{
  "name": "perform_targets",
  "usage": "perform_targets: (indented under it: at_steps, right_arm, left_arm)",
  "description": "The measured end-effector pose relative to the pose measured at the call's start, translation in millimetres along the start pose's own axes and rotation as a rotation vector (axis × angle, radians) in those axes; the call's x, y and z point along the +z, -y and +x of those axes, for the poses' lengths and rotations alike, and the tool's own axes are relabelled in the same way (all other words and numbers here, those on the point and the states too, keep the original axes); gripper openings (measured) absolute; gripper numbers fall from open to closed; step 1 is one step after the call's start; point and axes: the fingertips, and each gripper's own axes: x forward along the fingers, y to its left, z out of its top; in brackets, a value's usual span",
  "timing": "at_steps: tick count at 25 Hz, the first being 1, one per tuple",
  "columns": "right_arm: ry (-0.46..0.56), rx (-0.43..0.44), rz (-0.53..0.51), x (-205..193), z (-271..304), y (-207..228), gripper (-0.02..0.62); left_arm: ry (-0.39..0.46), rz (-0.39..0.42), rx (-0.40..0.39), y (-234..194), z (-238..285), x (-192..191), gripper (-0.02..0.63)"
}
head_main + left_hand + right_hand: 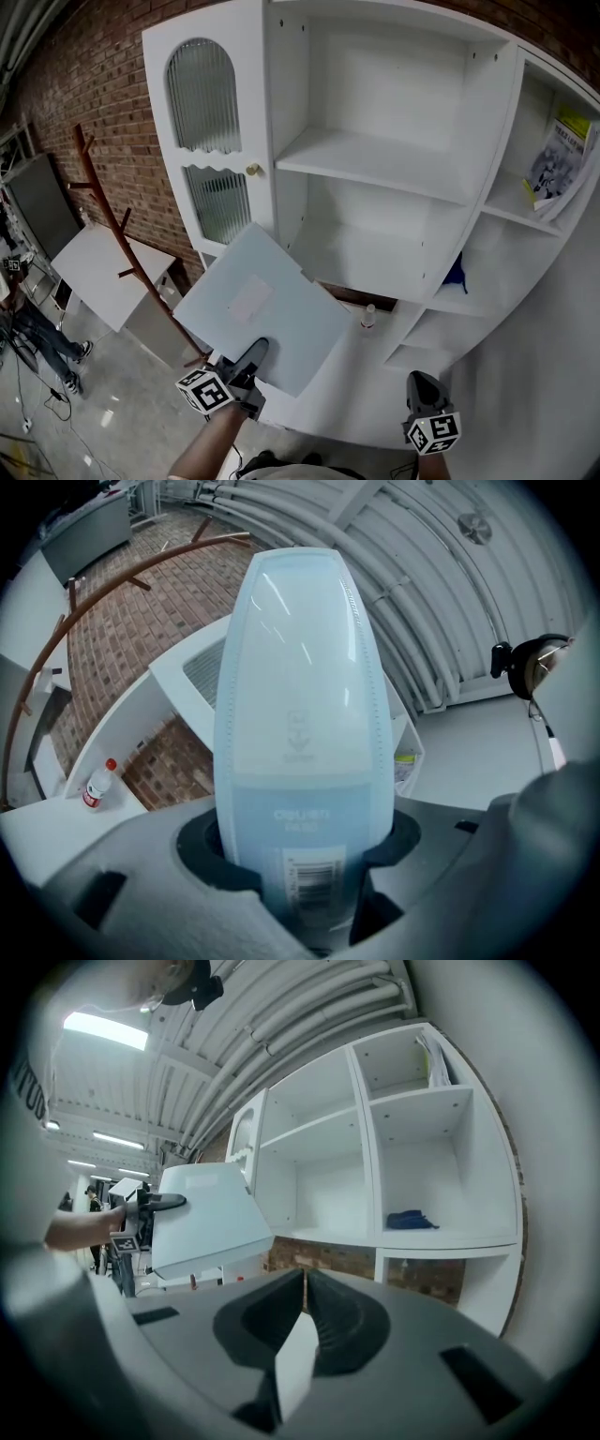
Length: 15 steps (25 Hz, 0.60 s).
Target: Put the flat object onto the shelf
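The flat object is a pale blue plastic document case with a barcode label at its gripped end. My left gripper is shut on its near edge and holds it tilted up in front of the white shelf unit. In the left gripper view the case rises straight out from between the jaws. My right gripper hangs low at the right, shut and empty, jaws pressed together. From the right gripper view the case shows at the left, before the open compartments.
A ribbed-glass cabinet door forms the unit's left side. A small red-capped bottle stands on the lower ledge. A blue cloth and a booklet lie in the right compartments. A brown coat rack and white table stand left.
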Motion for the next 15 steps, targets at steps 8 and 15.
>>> perform_targets:
  at_steps: [8, 15]
  right_arm:
    - [0.024, 0.04, -0.005, 9.2, 14.4, -16.1, 0.031]
    - [0.05, 0.01, -0.015, 24.4, 20.4, -14.2, 0.031]
  left_arm:
    - [-0.035, 0.019, -0.068, 16.1, 39.4, -1.4, 0.279]
    - [-0.033, 0.009, -0.127, 31.1, 71.8, 1.5, 0.279]
